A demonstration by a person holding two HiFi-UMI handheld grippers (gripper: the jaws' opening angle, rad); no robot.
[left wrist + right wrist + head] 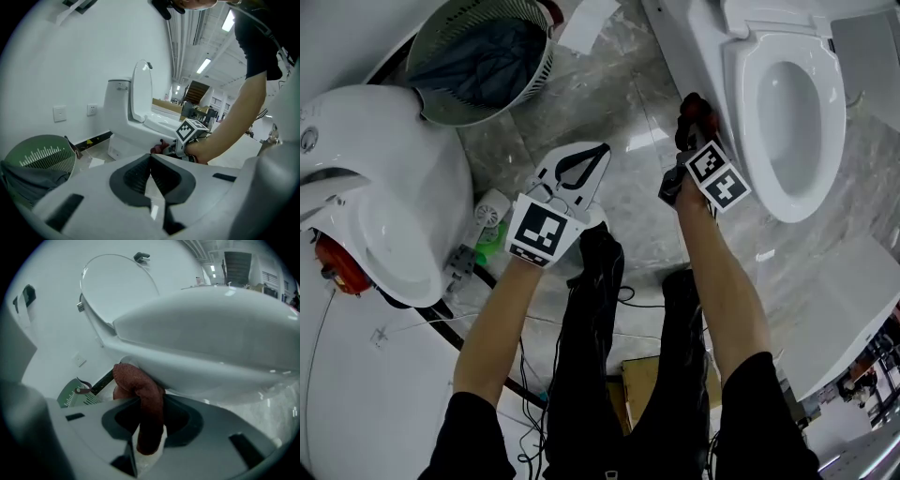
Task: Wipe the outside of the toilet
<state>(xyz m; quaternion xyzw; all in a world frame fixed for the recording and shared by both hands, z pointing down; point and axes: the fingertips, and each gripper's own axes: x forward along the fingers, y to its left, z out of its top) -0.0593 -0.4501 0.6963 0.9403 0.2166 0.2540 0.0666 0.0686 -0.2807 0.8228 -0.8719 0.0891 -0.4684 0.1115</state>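
Showroom hall: several toilets (748, 103), ceiling strip lights (204, 65).

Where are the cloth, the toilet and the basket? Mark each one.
cloth (144, 397): right gripper view, middle of the strip clamped between the jaws.
toilet (746, 112): head view, on the seat ring.
basket (44, 157): left gripper view, slatted wall.

We count two white toilets (783, 103) (384, 216), one green basket (536, 75), one red cloth (694, 101) and our two grippers (595, 155) (687, 129).

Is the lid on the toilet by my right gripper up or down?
Up. In the left gripper view the lid stands upright against the tank; the head view shows the bowl uncovered.
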